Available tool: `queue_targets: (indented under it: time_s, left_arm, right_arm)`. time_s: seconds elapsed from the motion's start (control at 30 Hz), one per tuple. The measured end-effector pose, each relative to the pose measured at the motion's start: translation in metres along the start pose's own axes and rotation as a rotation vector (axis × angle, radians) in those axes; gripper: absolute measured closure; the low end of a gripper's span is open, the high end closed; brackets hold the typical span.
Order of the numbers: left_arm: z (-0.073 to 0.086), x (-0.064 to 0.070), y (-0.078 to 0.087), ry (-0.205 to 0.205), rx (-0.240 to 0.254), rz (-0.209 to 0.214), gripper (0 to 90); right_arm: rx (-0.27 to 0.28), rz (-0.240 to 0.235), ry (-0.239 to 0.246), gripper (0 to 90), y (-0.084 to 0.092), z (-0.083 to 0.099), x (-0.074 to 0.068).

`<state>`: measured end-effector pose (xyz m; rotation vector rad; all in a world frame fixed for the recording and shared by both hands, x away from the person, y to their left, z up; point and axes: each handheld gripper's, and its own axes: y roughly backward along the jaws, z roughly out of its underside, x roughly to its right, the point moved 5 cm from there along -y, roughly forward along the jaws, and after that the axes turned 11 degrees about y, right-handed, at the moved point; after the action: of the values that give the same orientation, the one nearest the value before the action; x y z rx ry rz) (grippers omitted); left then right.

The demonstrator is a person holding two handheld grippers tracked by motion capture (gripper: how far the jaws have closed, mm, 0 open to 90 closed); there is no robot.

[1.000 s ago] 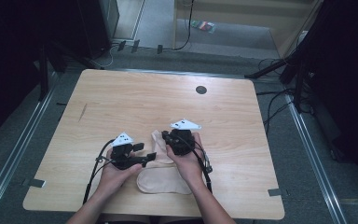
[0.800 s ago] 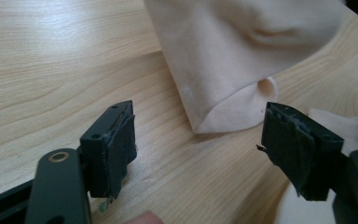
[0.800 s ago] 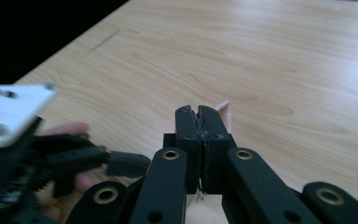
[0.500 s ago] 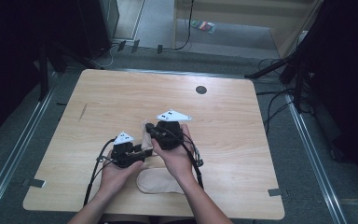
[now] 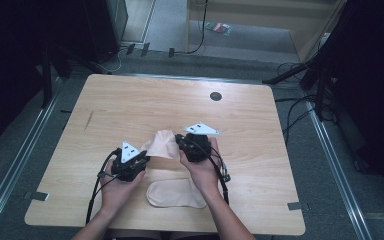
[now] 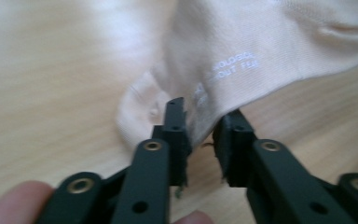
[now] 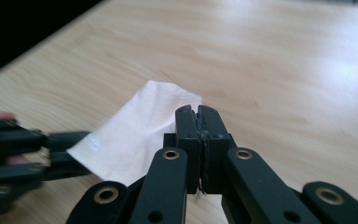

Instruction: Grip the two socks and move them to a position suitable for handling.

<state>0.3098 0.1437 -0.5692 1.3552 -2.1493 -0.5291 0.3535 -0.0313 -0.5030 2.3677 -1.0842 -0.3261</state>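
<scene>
Holding a pale sock up between them, both grippers sit near the front-middle of the wooden table in the high view. Right gripper is at approx 3 o'clock of the sock, left gripper at approx 7 o'clock of it; the two are close but apart, w/ the cloth spanning the gap. Right gripper view: right gripper has its jaws pressed fully together, and the sock spreads out from them toward 9 o'clock, its edge apparently pinched in the pads, tho the exact bite is hard to see there; the left gripper's dark body shows blurred at the far left of that view. Left gripper view: left gripper has just been closing its jaws; a narrow gap remains, and a fold of the sock w/ small white lettering hangs down between the pads, which touch it on both sides. The sock fans up toward 1 o'clock from those jaws, part of it lying on the wood at approx 10 o'clock. A second pale sock lies flat on the table at 6 o'clock of the held one, just in front of the hands and between the forearms. A small dark round hole sits in the table top, well apart at approx 1 o'clock.
</scene>
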Motion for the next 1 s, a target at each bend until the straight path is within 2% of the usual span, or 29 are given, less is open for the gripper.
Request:
queue_targets:
  time_s: [0.03, 0.1, 0.17, 0.2, 0.27, 0.3, 0.33, 0.37, 0.4, 0.43, 0.47, 0.5, 0.53, 0.57, 0.63, 0.67, 0.73, 0.83, 0.87, 0.9, 0.97, 1.0]
  left_arm:
    - [0.001, 0.001, -0.002, 0.017, -0.018, 0.035, 67.3]
    - [0.002, 0.001, -0.004, 0.027, -0.033, 0.067, 57.8]
    - [0.001, 0.001, -0.002, 0.065, -0.047, 0.132, 48.7]
    - [0.001, 0.001, -0.002, 0.065, -0.047, 0.132, 46.1]
    - [-0.003, -0.003, 0.003, 0.093, -0.028, 0.165, 42.9]
    - [-0.004, -0.006, 0.004, 0.116, -0.018, 0.166, 42.4]
    - [-0.004, -0.006, 0.004, 0.116, -0.018, 0.166, 42.5]
    - [-0.007, -0.013, 0.002, 0.165, -0.009, 0.154, 42.8]
    - [-0.009, -0.018, 0.000, 0.189, -0.011, 0.136, 44.5]
    - [-0.009, -0.018, 0.000, 0.189, -0.011, 0.136, 46.1]
    - [-0.010, -0.024, -0.003, 0.235, -0.014, 0.131, 46.8]
    - [-0.011, -0.026, -0.004, 0.257, -0.016, 0.134, 47.9]
    - [-0.011, -0.026, -0.004, 0.257, -0.016, 0.134, 49.3]
    - [-0.013, -0.030, -0.008, 0.287, -0.020, 0.146, 50.6]
    - [-0.014, -0.031, -0.011, 0.302, -0.020, 0.152, 56.0]
    - [-0.017, -0.035, -0.015, 0.323, -0.025, 0.150, 58.9]
    - [-0.019, -0.037, -0.019, 0.356, -0.022, 0.162, 66.2]
    - [-0.018, -0.040, -0.024, 0.411, -0.033, 0.149, 67.9]
    - [-0.018, -0.040, -0.024, 0.411, -0.033, 0.149, 66.0]
    - [-0.015, -0.041, -0.029, 0.423, -0.060, 0.130, 65.2]
    - [-0.016, -0.041, -0.029, 0.405, -0.057, 0.115, 65.5]
    - [-0.016, -0.040, -0.029, 0.387, -0.076, 0.107, 67.0]
  right_arm:
    - [-0.021, 0.009, -0.005, 89.2, -0.002, 0.007, 0.006]
    - [-0.051, 0.031, -0.013, 89.2, -0.004, 0.019, 0.018]
    - [-0.079, 0.045, -0.007, 89.2, -0.006, 0.028, 0.029]
    - [-0.086, 0.050, -0.012, 89.2, -0.006, 0.032, 0.034]
    - [-0.095, 0.056, -0.018, 89.1, -0.007, 0.038, 0.043]
    - [-0.099, 0.060, -0.018, 89.0, -0.008, 0.041, 0.047]
    - [-0.103, 0.060, -0.019, 88.7, -0.009, 0.043, 0.049]
    - [-0.111, 0.054, -0.021, 87.4, -0.010, 0.045, 0.051]
    - [-0.113, 0.047, -0.028, 83.5, -0.011, 0.047, 0.053]
    - [-0.113, 0.047, -0.028, 83.5, -0.011, 0.047, 0.053]
    - [-0.097, 0.056, -0.031, 75.0, -0.010, 0.048, 0.056]
    - [-0.088, 0.056, -0.042, 75.0, -0.008, 0.048, 0.058]
    - [-0.088, 0.056, -0.042, 75.0, -0.008, 0.048, 0.058]
    - [-0.068, 0.053, -0.074, 73.9, -0.003, 0.048, 0.063]
    - [-0.061, 0.056, -0.082, 73.9, -0.002, 0.048, 0.065]
    - [-0.058, 0.057, -0.104, 72.7, -0.001, 0.049, 0.069]
    - [-0.057, 0.033, -0.132, 68.1, -0.003, 0.051, 0.070]
    - [-0.057, -0.030, -0.165, 59.5, -0.007, 0.051, 0.064]
    - [-0.057, -0.030, -0.165, 59.5, -0.007, 0.051, 0.064]
    - [-0.070, -0.031, -0.157, 56.5, -0.010, 0.052, 0.061]
    - [-0.098, 0.023, -0.133, 58.0, -0.015, 0.054, 0.059]
    - [-0.107, 0.017, -0.131, 59.8, -0.018, 0.055, 0.059]
